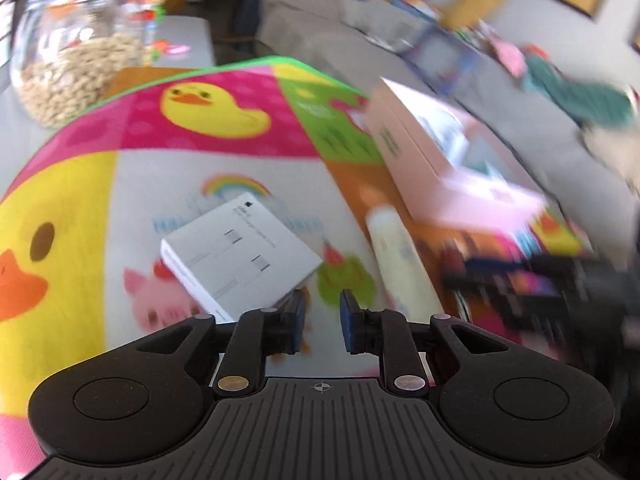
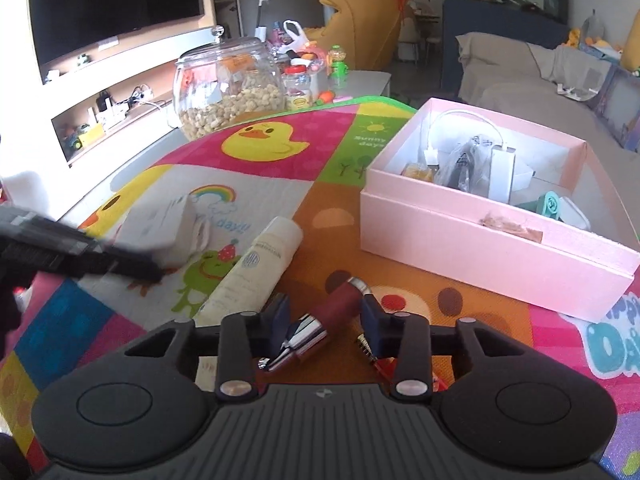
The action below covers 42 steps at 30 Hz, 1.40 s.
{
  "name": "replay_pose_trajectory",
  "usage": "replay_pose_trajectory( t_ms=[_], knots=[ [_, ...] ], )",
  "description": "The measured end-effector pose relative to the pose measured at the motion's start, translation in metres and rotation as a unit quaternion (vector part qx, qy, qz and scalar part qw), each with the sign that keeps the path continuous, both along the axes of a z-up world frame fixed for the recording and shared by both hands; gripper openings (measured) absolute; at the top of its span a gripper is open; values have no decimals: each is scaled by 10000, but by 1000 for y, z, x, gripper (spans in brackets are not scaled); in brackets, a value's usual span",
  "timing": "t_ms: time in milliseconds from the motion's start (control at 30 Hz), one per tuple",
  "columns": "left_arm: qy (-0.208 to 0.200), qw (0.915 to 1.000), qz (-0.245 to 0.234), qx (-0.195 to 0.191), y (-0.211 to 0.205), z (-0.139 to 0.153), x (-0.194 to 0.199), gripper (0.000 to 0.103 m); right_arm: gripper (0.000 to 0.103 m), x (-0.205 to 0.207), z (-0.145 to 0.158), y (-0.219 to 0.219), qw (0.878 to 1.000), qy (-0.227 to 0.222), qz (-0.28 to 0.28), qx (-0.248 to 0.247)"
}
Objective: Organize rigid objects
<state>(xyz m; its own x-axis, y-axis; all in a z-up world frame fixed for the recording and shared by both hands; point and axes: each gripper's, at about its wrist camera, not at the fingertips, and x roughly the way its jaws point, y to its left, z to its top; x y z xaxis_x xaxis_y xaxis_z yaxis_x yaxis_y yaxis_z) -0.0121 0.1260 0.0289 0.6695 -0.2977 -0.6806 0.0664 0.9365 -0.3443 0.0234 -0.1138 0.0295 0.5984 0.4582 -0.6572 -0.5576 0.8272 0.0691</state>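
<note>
In the right wrist view a dark-red and silver corkscrew (image 2: 340, 304) lies slantwise between the fingers of my right gripper (image 2: 325, 312), whose pads touch it on both sides; it rests low over the colourful play mat (image 2: 328, 128). My left gripper (image 1: 324, 320) hovers over the mat with its jaws narrow and nothing between them, just in front of a white flat cable box (image 1: 240, 248). A cream tube (image 1: 400, 264) lies to its right, seen again as the tube (image 2: 256, 264) left of the corkscrew. The open pink box (image 2: 480, 236) with several items inside stands at the right.
A glass jar of nuts (image 2: 228, 92) and small toys stand at the mat's far edge. The left gripper's black body (image 2: 80, 252) shows blurred at the left of the right wrist view. A grey sofa (image 2: 520, 76) runs behind the pink box.
</note>
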Motion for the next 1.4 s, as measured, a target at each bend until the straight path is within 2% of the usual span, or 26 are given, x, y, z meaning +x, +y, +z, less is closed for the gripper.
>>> replay_pose_trajectory(
  t_ms=[133, 200, 333, 400, 467, 533, 700, 800, 867, 1100, 1267, 1400],
  knots=[
    [-9, 9979, 132, -638, 1, 3, 14, 21, 37, -15, -3, 0, 9993, -131, 208, -274],
    [-1, 9970, 46, -773, -7, 5, 17, 21, 40, -22, -6, -3, 9988, -197, 197, -392],
    [96, 9984, 32, -564, -28, 1, 23, 21, 48, -37, -6, -12, 9975, -369, 160, -582],
    [165, 9981, 49, -588, -35, -3, 28, 22, 60, -45, -4, -17, 9964, -522, 126, -655],
    [157, 9974, 4, -697, -42, -4, 32, 27, 61, -50, -2, -22, 9954, -646, 81, -709],
    [170, 9975, -71, -675, -52, -5, 37, 27, 61, -53, -1, -27, 9953, -656, 46, -714],
    [249, 9982, -366, -409, -81, -10, 45, 30, 61, -48, -6, -37, 9947, -633, -222, -784],
    [115, 9990, -384, -198, -89, -11, 43, 30, 61, -43, -10, -43, 9926, -692, -471, -878],
    [58, 9991, -388, -149, -88, -11, 40, 27, 61, -41, -10, -49, 9927, -659, -569, -831],
    [-115, 9992, -369, 52, -70, -12, 11, 27, 66, -38, -13, -60, 9929, -593, -765, -695],
    [-43, 9990, -434, -5, -54, -12, -15, 27, 66, -39, -12, -59, 9945, -542, -687, -569],
    [-76, 9980, -591, 188, -54, -10, -31, 27, 66, -45, -7, -51, 9961, -573, -505, -438]
  ],
)
